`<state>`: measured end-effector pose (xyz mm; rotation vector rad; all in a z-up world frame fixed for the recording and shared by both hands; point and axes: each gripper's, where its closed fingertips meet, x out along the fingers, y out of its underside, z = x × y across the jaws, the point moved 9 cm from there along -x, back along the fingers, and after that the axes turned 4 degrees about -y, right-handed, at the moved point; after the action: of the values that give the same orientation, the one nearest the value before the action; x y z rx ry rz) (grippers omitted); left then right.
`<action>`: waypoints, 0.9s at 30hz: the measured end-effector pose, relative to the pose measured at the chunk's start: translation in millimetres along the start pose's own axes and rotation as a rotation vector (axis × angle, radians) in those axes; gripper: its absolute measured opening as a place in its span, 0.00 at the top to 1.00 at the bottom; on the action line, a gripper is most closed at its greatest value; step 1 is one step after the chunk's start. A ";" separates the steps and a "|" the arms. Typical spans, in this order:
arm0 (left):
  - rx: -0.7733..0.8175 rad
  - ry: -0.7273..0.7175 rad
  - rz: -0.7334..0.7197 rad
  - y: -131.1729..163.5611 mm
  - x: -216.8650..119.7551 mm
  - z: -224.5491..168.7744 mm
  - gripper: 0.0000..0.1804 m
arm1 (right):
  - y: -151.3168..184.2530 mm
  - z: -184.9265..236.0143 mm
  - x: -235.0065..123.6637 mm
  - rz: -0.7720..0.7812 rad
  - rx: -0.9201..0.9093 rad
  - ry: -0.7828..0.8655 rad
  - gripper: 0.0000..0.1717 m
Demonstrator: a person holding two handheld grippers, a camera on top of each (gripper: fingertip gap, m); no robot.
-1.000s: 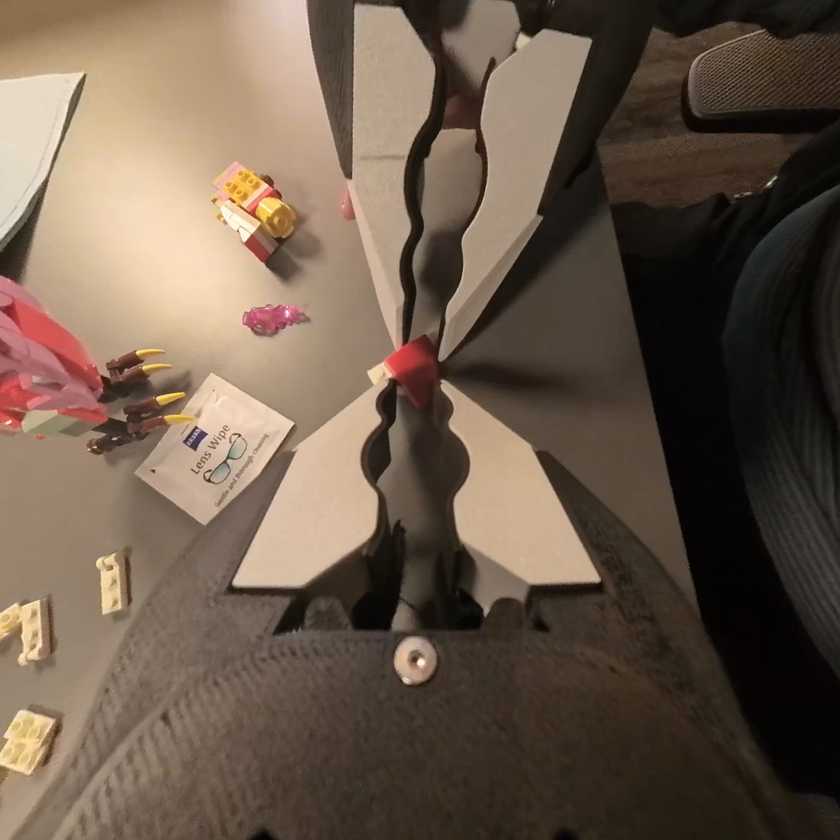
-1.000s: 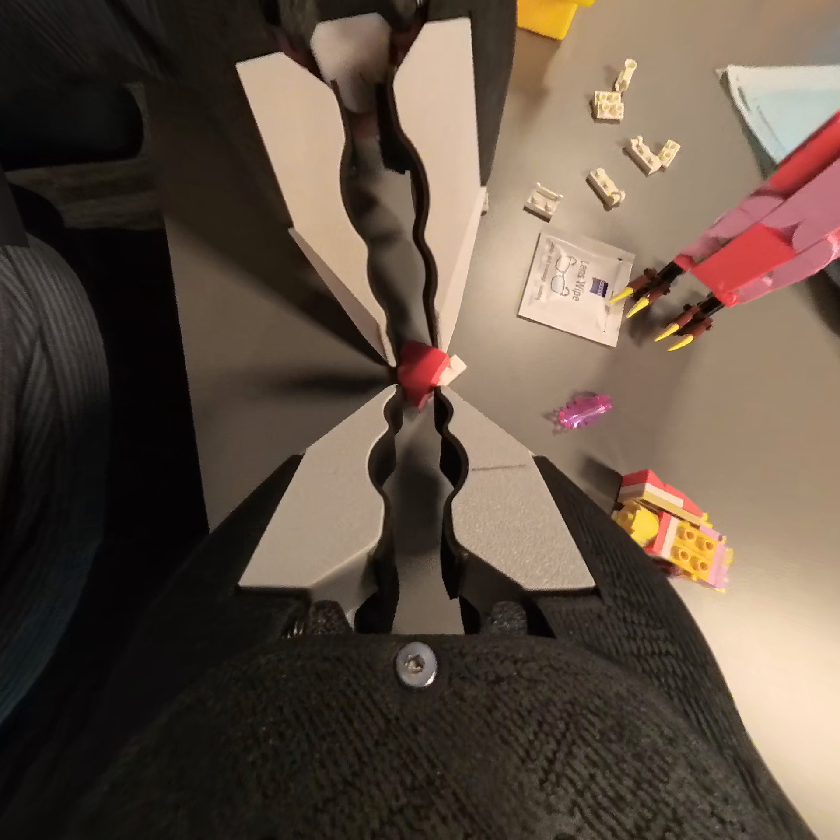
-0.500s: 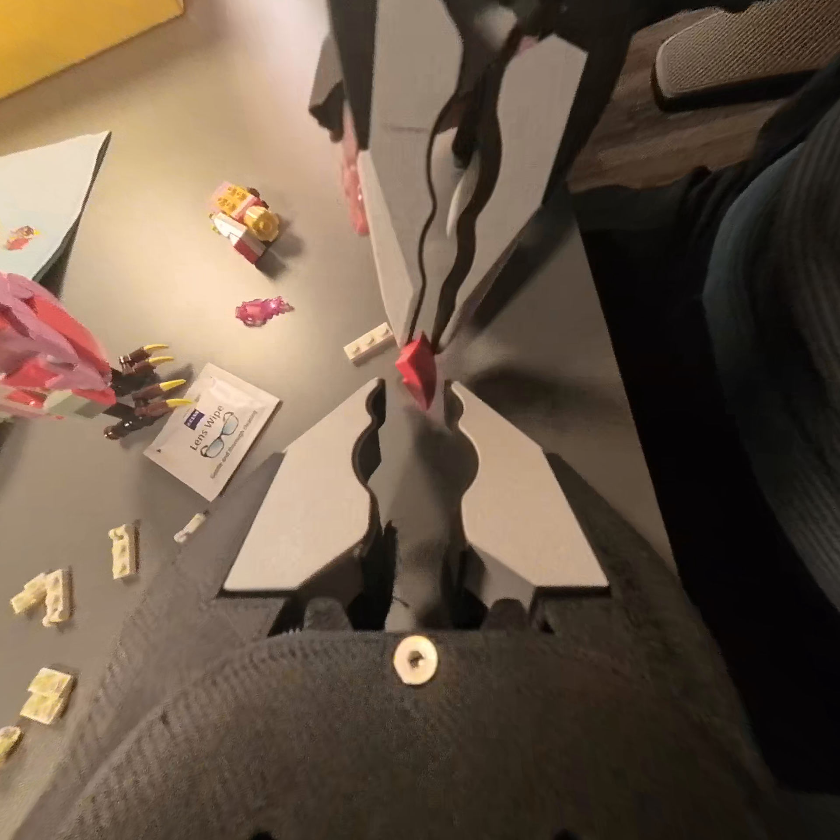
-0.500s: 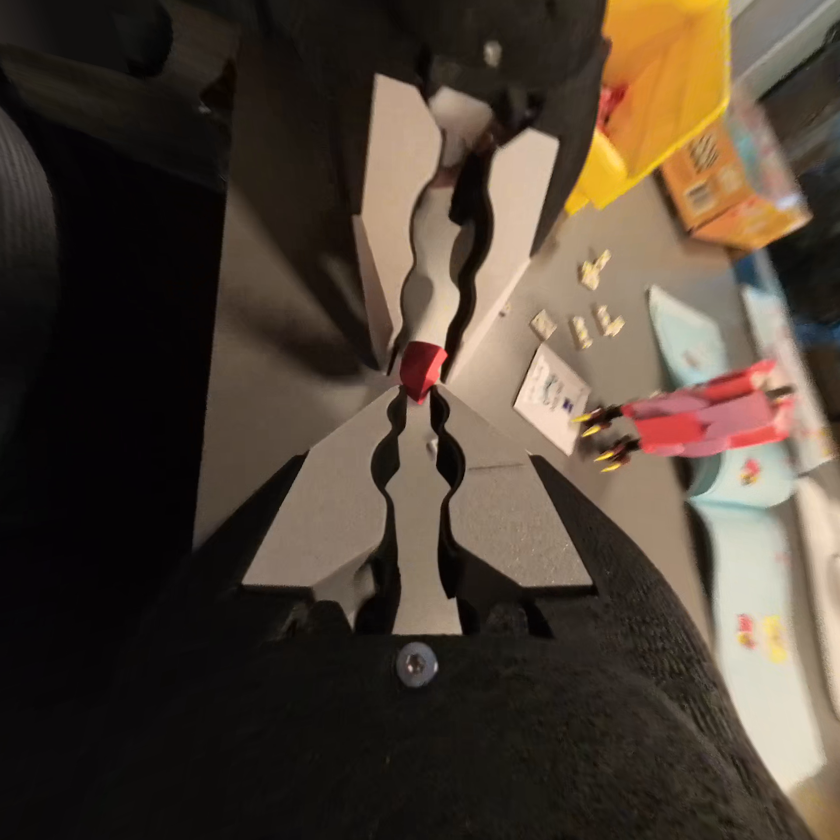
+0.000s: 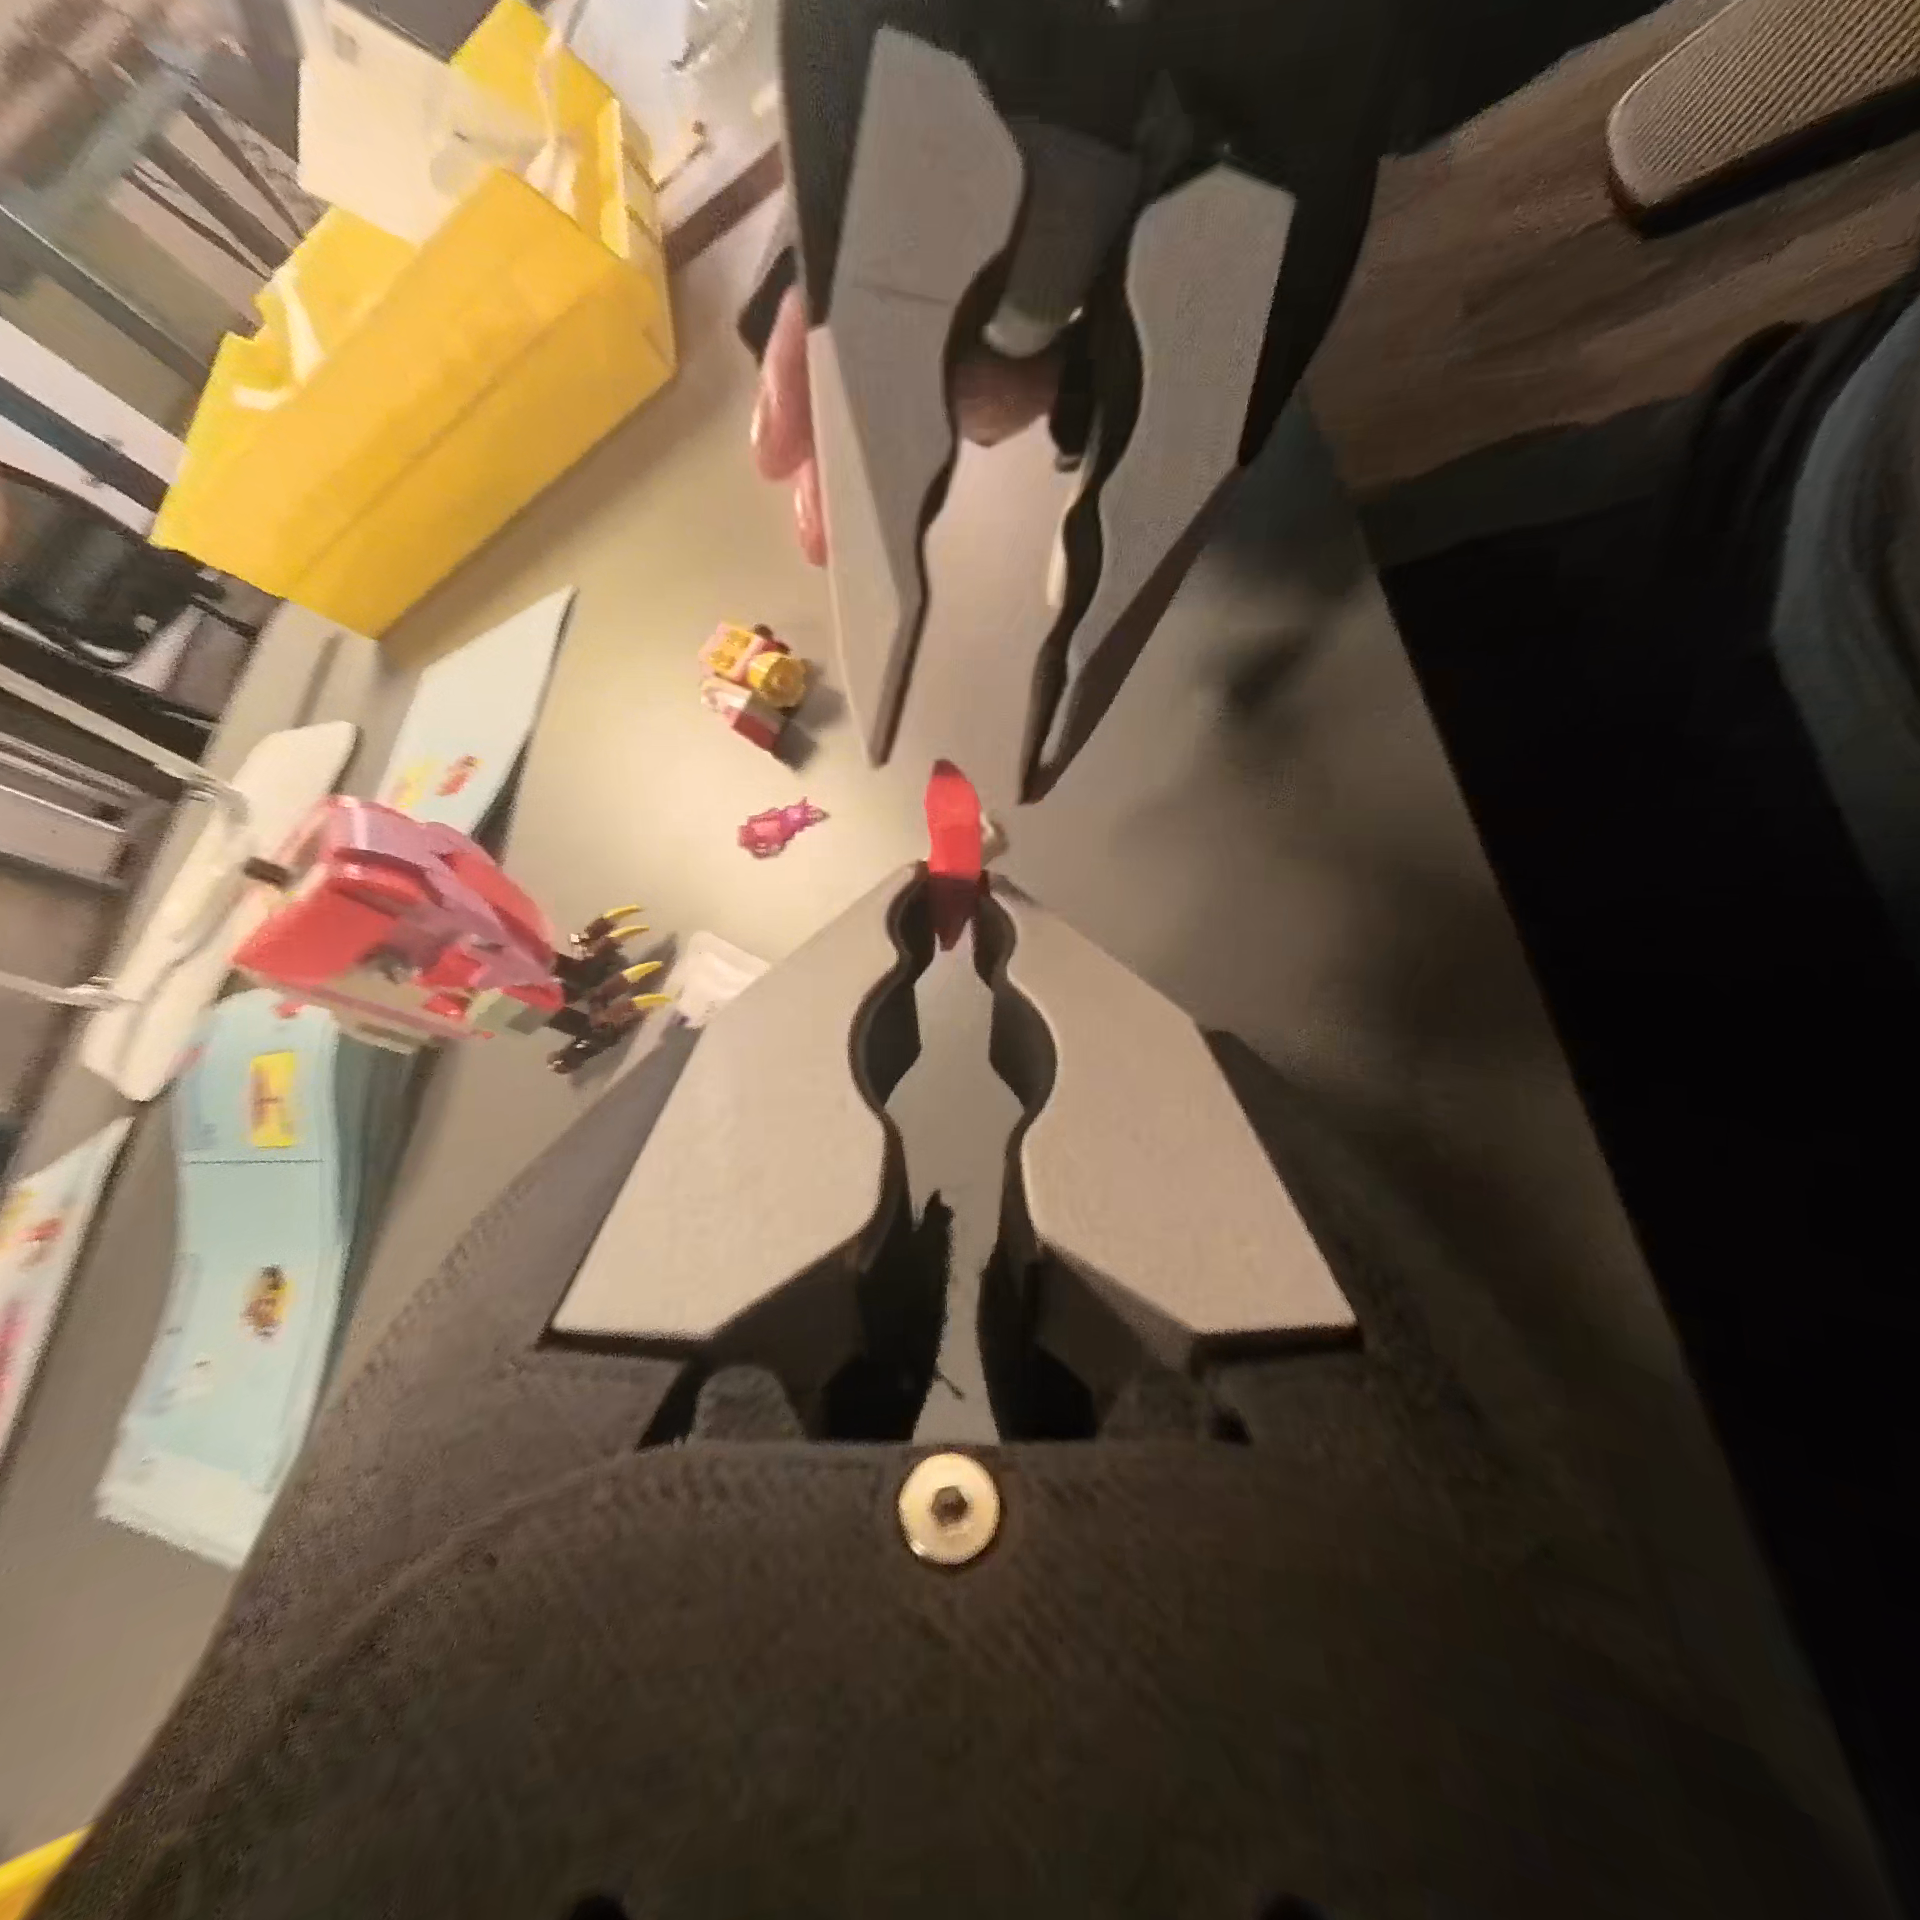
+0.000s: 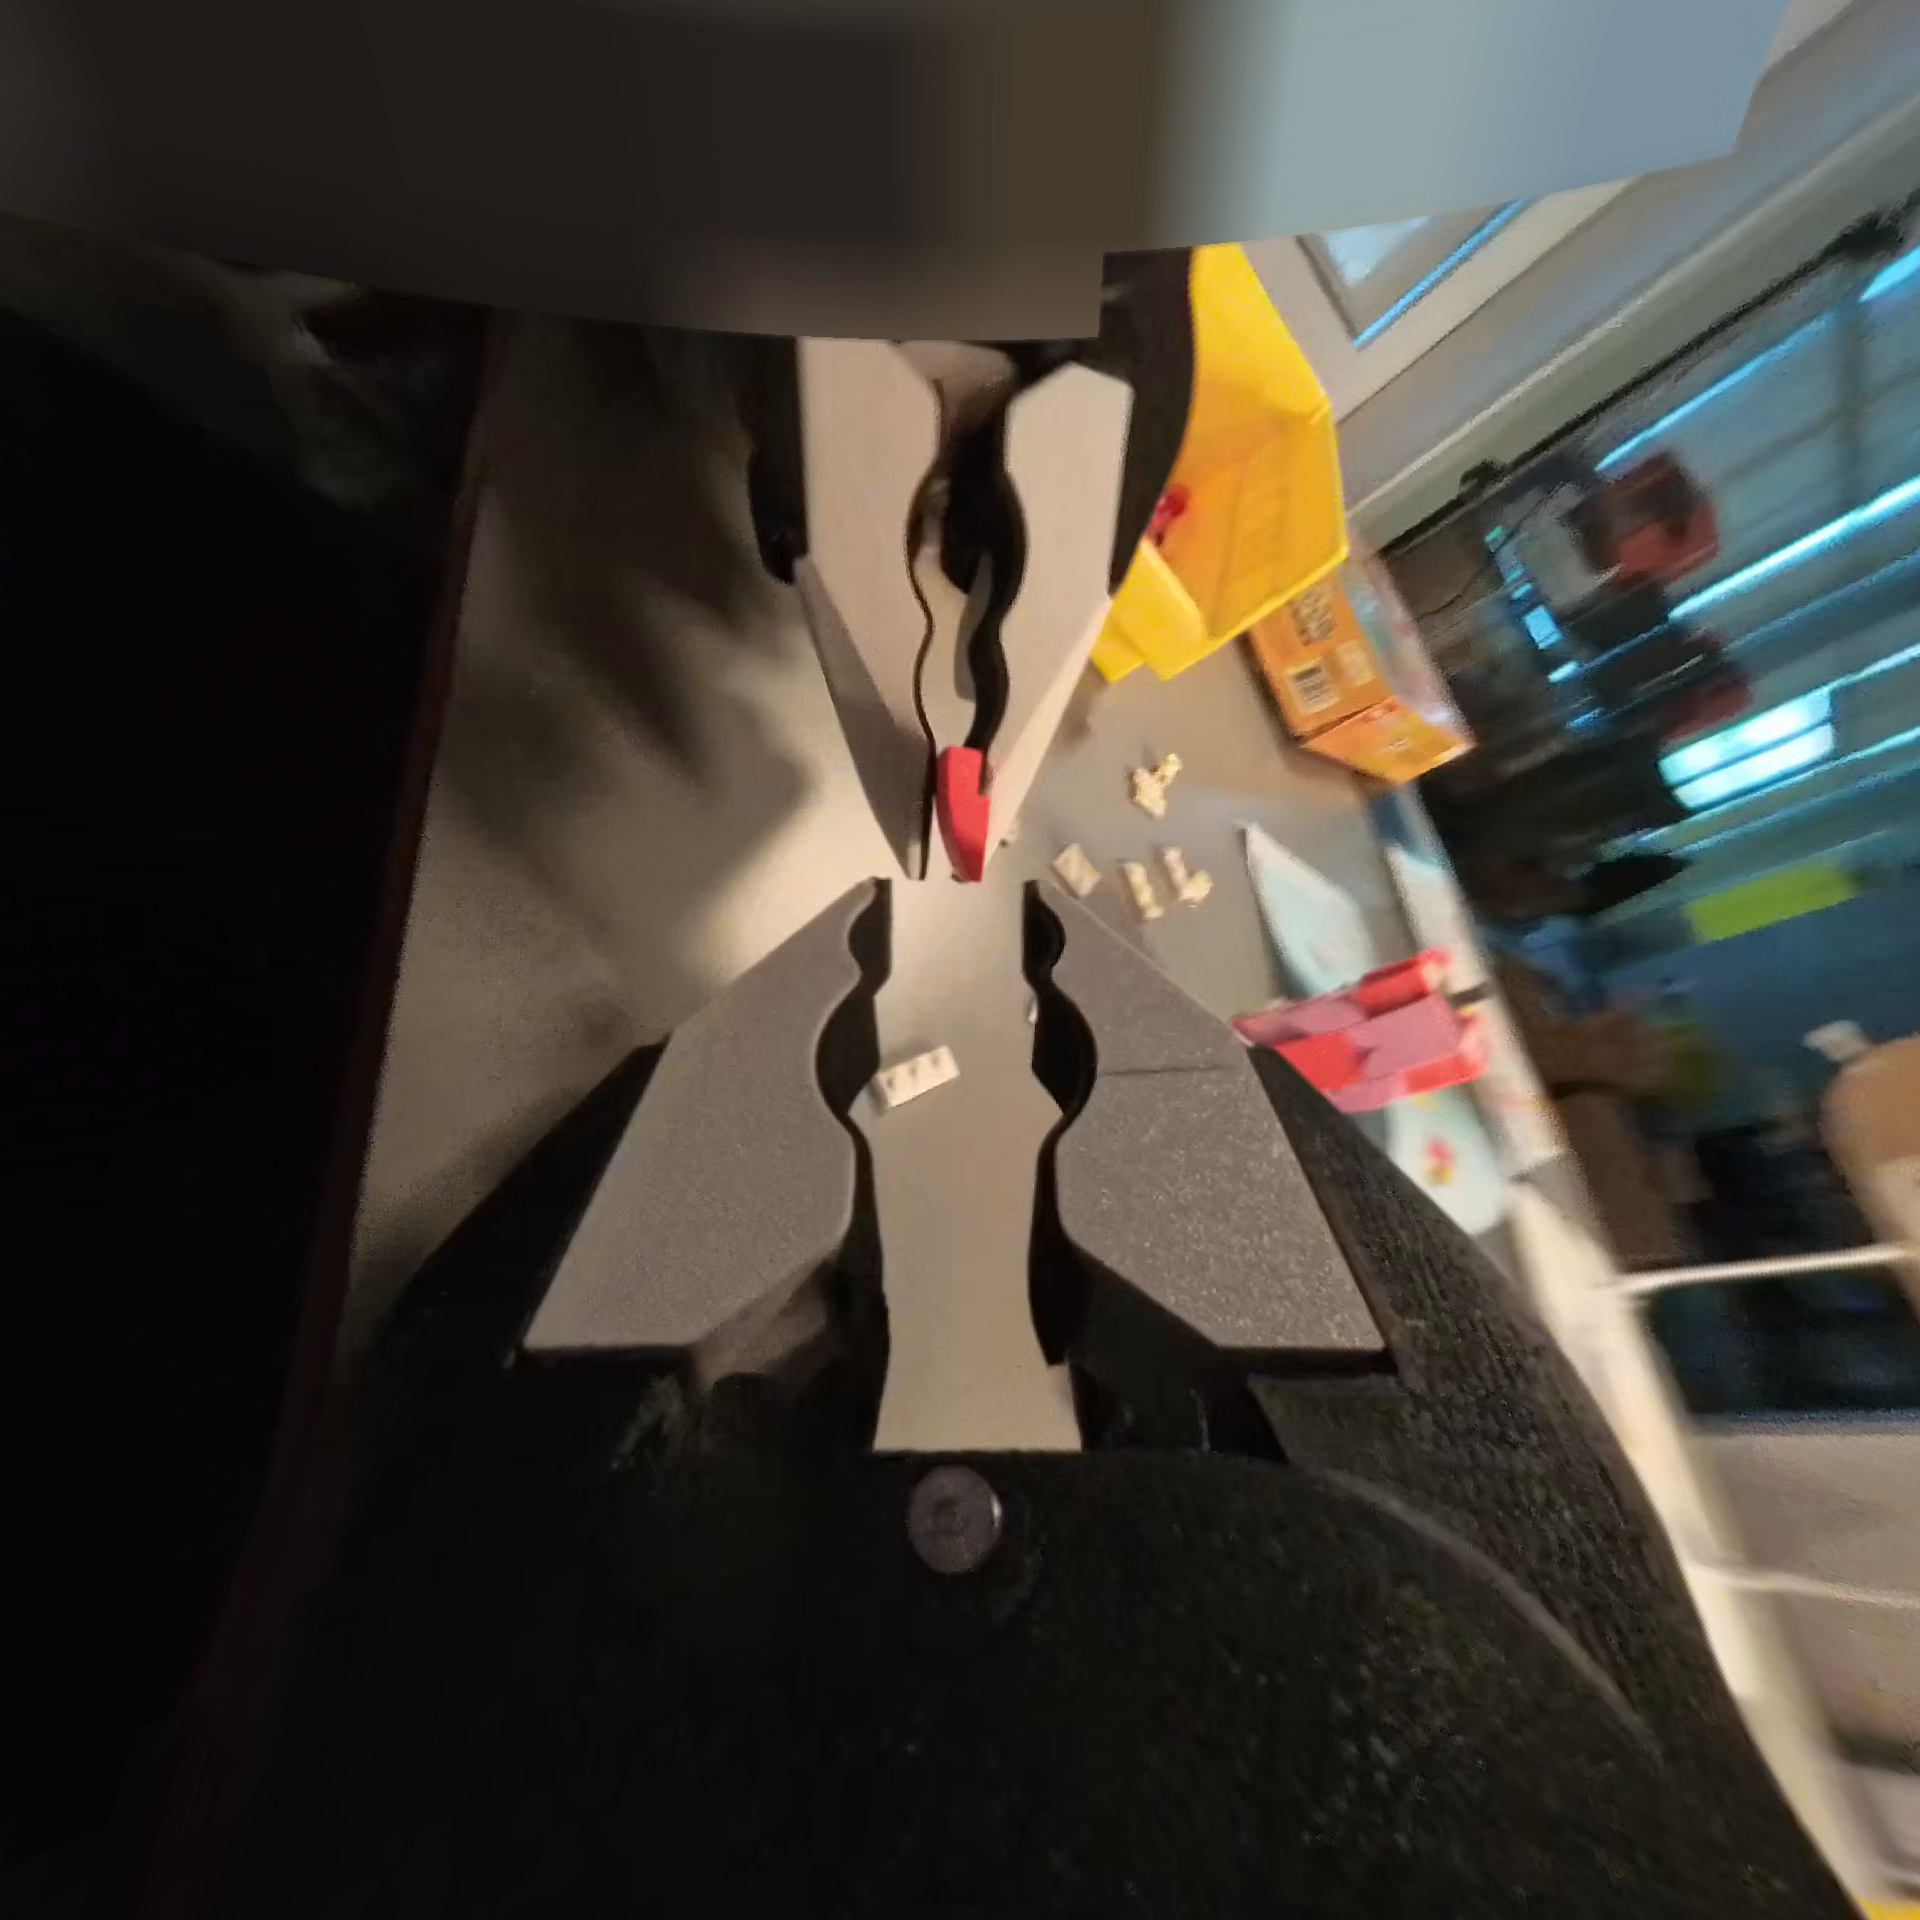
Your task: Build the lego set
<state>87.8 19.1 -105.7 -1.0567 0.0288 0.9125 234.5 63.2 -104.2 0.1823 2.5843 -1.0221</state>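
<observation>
- Pinching a small red brick (image 5: 954, 831) at its tips, the left gripper (image 5: 952, 888) sits at the centre of its own view; its fingers (image 5: 810, 1049) are drawn nearly together, pressing on the piece, most of which juts out beyond them.
- Facing it from the top of that view, the right gripper (image 5: 951, 774) stands open with bare table between its fingertips, just short of the brick; in its own view its fingers (image 6: 727, 1143) frame a cream plate (image 6: 914, 1075) lying on the table below.
- With so little of the piece held, I judge that steady pressure and slow motion would serve best.
- Grey table (image 5: 644, 748): at left a pink-and-red clawed model (image 5: 416, 935), a clear pink piece (image 5: 779, 826), a small yellow-and-pink build (image 5: 753, 681), pale blue booklets (image 5: 239, 1195).
- A yellow bin (image 5: 416, 416) sits upper left; in the right wrist view, orange boxes (image 6: 1340, 665) and blurred shelving lie beyond.
</observation>
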 end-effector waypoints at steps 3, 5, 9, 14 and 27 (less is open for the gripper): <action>0.074 -0.051 -0.011 -1.0 -1.7 -1.0 0.97 | 7.2 -7.4 -3.2 -0.048 0.212 -0.044 0.83; 0.096 -0.050 -0.012 -0.4 -1.3 -2.3 0.97 | 9.5 -9.2 -4.9 -0.067 0.253 -0.063 0.85; 0.101 -0.047 0.014 3.4 -0.5 -3.7 0.97 | 10.2 -8.6 -4.1 -0.055 0.293 -0.103 0.87; 0.201 -0.167 0.117 12.2 -2.3 -3.4 0.97 | 25.5 -11.2 1.6 0.064 0.437 -0.125 0.84; 0.360 -0.228 0.239 16.9 10.1 -10.9 0.97 | 14.1 -20.2 12.4 -0.071 0.445 -0.068 0.87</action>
<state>87.5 20.2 -128.2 -0.6192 0.1269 1.1891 220.8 87.2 -104.1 0.1634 2.2820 -1.5900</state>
